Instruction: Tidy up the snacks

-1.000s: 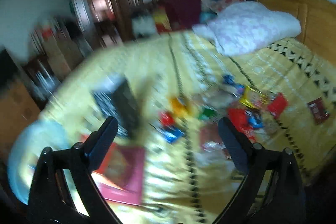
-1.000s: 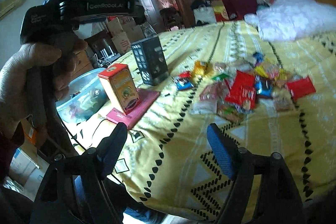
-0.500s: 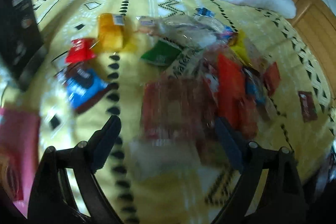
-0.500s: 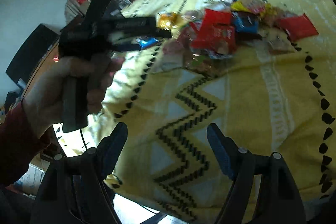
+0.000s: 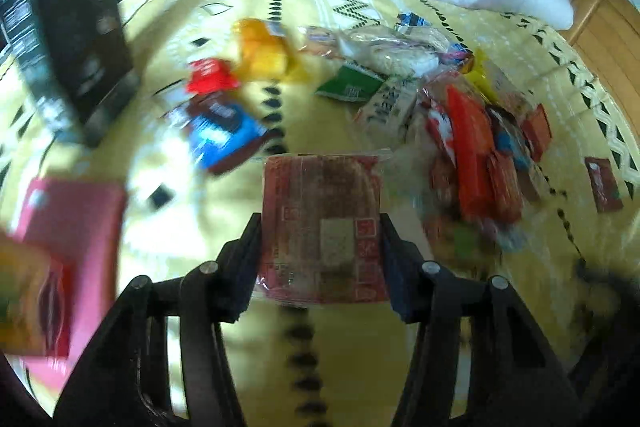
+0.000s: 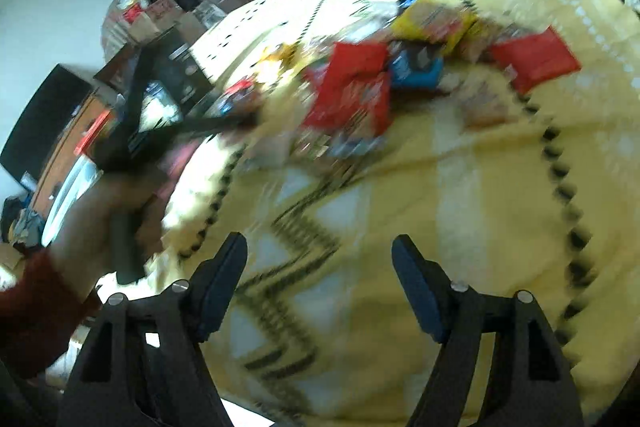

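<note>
Motion blur smears my heap of bright foil snack packets [image 5: 472,131]; labels unreadable.
My left gripper [image 5: 320,227] pinches a flat red clear-wrapped snack pack [image 5: 322,223] between both jaws; my right gripper [image 6: 318,267] gapes wide, empty, over the yellow patterned bedspread [image 6: 460,195].

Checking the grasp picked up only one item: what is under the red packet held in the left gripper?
Below the red packet in the left gripper, only yellow bedspread shows; directly beneath is covered.
</note>
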Tool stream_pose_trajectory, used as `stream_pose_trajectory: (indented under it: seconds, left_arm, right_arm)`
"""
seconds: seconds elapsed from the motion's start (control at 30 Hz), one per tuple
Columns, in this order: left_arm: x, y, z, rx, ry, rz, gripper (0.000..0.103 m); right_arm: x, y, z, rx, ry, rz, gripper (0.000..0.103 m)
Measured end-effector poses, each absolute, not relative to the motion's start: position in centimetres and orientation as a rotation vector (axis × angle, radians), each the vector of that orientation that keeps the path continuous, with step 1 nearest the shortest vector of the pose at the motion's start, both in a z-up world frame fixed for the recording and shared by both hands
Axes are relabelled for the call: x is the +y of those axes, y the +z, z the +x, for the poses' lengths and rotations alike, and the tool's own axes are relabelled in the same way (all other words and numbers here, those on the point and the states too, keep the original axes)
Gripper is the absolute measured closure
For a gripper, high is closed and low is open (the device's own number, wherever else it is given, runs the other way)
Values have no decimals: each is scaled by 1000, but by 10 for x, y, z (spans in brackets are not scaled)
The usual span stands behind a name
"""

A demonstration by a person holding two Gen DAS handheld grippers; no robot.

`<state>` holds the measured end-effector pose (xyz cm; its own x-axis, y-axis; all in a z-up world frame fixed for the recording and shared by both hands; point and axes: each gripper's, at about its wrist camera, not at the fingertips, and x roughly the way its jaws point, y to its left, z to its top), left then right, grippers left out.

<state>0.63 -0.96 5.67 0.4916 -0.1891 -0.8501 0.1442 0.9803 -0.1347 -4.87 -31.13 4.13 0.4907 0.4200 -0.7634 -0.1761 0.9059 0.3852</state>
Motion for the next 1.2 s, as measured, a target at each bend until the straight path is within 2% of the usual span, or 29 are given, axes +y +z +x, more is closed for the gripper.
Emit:
stream_pose_trajectory:
  seconds: [0.17,0.4,0.47,0.53,0.57,0.6,0.7,0.87,1.07,1.17,1.2]
  left_arm:
    - [-3,55,-13,1050,-206,-68,48]
    - [-23,54,-24,1046,-247,-46,48]
    - [-26,49,-25,1050,-249,-33,48]
    - [-27,43,-27,1067,-246,-37,48]
    - [-26,40,-28,1074,-239,-36,48]
    - [-25,38,-29,1079,-230,-34,48]
    - [-21,36,-35,1079,-213,-26,48]
    - [-15,25,-47,1086,-194,-20,48]
    - [-17,17,-48,1045,-189,-14,41]
    - [-18,15,-47,1035,-174,-17,36]
    - [-19,14,-47,1029,-169,-12,30]
  right_arm:
    - [-344,42,25,1087,221,135,24]
    - [-352,-9,91,1232,199,57,24]
    - [-355,-18,90,1226,187,69,25]
    - [-359,-17,84,1199,166,74,33]
    - [-364,-15,81,1180,155,87,43]
    - [-367,-13,75,1169,161,106,48]
    - [-372,5,54,1123,181,147,55]
    - [-340,31,-10,1072,295,192,55]
    - [-296,1,-47,1128,326,133,55]
    - [-294,0,-51,1116,326,123,54]
    - [-292,-1,-53,1117,330,114,52]
